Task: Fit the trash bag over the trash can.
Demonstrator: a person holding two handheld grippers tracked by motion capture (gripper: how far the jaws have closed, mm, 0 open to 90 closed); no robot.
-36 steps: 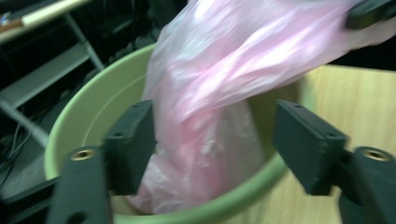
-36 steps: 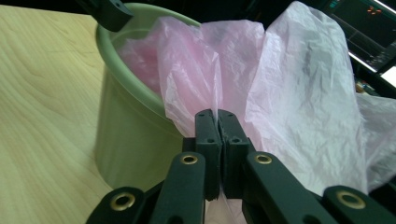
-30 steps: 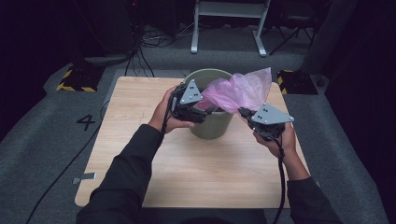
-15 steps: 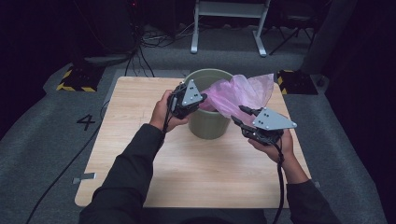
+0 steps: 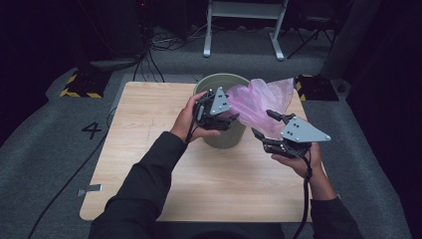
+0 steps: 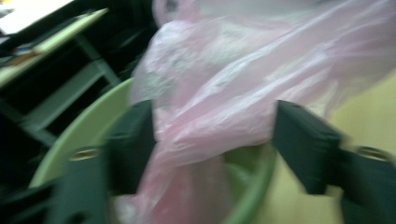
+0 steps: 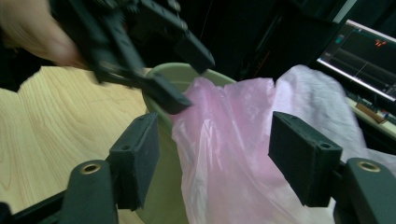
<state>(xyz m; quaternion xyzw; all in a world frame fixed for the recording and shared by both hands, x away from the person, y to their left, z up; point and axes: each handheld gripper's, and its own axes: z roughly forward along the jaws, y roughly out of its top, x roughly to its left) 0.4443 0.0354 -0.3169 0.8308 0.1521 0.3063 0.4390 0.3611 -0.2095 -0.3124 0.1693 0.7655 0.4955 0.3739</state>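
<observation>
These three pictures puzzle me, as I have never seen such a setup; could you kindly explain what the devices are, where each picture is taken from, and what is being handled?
No robot here: a person holds hand-held tongs in each hand, each with two black jaws and its own camera.

The high view looks down on a wooden table from above the person's side. The left tongs sit at the rim of a green bin; the right tongs are beside it, jaws apart.

The other two pictures come from the cameras riding on the tongs. In the left gripper view, the left tongs' jaws stand open with a pink plastic bag between them, over the bin's rim. In the right gripper view, the open jaws frame the same bag, which drapes out of the bin and down its side.

Neither pair has clearly closed on the bag.
</observation>
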